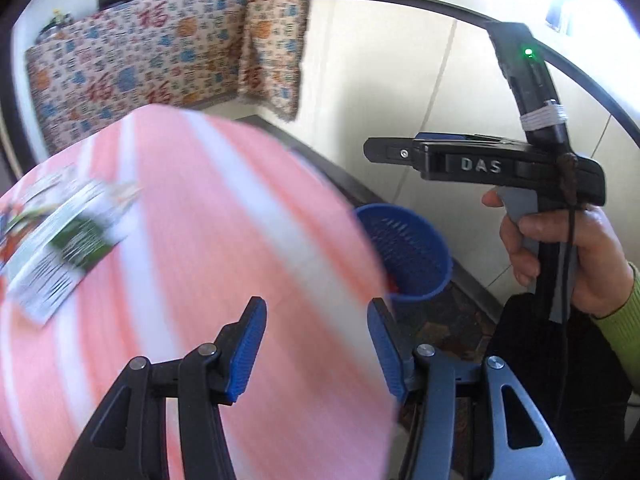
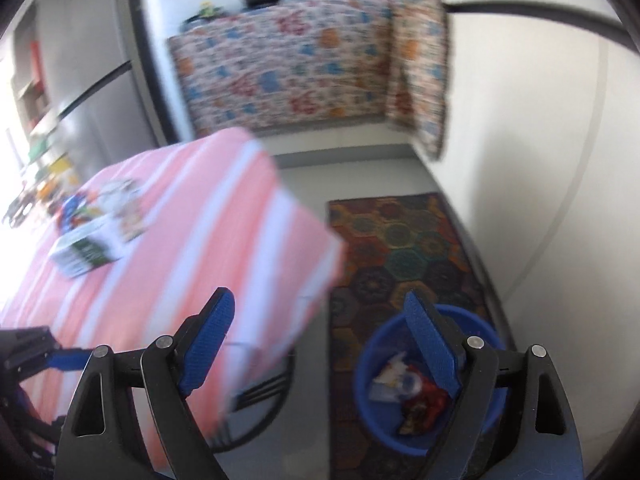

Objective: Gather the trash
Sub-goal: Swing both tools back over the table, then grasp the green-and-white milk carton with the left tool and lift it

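My left gripper [image 1: 316, 312] hangs open and empty over the near right edge of the pink striped table [image 1: 220, 220]. Several packets and wrappers [image 1: 68, 236] lie at the table's far left, blurred. A blue bin [image 1: 416, 252] stands on the floor just past the table's edge. My right gripper [image 2: 318, 308] is open and empty too, above the gap between the table [image 2: 200, 220] and the bin [image 2: 372, 340]. Wrappers [image 2: 412, 392] lie inside the bin. The packets [image 2: 96, 240] show at the table's far left. In the left wrist view the right gripper [image 1: 384, 154] appears side-on, held by a hand [image 1: 560, 256].
A patterned rug [image 2: 400, 240] lies under the bin beside a white wall [image 2: 540, 160]. A black chair [image 2: 260, 392] sits under the table. A counter draped in patterned cloth [image 2: 288, 64] carries pots and a pan at the back. A grey fridge [image 2: 88, 100] stands on the left.
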Tool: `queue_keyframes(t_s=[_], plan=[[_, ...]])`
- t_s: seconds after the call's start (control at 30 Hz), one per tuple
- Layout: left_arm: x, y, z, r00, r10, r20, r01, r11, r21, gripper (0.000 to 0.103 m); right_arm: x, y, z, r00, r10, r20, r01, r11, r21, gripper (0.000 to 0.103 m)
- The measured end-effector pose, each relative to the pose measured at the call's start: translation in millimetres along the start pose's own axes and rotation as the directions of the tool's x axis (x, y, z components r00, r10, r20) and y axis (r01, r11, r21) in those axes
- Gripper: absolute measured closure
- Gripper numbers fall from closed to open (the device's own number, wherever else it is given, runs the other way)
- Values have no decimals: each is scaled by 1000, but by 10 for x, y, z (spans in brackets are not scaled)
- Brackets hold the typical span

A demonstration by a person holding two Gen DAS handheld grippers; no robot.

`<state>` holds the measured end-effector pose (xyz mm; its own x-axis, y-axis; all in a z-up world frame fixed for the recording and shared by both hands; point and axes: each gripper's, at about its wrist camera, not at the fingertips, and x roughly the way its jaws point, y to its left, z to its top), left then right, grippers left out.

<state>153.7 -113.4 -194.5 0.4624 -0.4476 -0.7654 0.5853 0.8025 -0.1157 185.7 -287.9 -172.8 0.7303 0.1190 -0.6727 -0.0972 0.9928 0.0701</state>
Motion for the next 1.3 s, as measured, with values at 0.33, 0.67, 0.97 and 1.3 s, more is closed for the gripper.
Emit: queue_keyframes(t_s=[0.33, 0.67, 0.97, 1.3], plan=[[-450, 1230, -677, 987, 158, -28, -160, 980, -120, 49, 592, 1477, -270, 985, 105, -139, -132, 970, -202, 7], [-275, 1854, -354, 987, 158, -6, -158, 983, -96, 42, 659, 1547, -303, 990, 73, -122, -99, 968, -230, 2], [-137, 1793, 8, 994, 109, -5, -108, 986, 126, 40, 633, 1573, -309, 991, 71, -118, -96, 969, -228, 2], [-127, 1713, 36, 998, 60, 17, -62, 992, 107, 63, 619, 1566, -313, 991, 72, -110, -94, 973, -209, 2]])
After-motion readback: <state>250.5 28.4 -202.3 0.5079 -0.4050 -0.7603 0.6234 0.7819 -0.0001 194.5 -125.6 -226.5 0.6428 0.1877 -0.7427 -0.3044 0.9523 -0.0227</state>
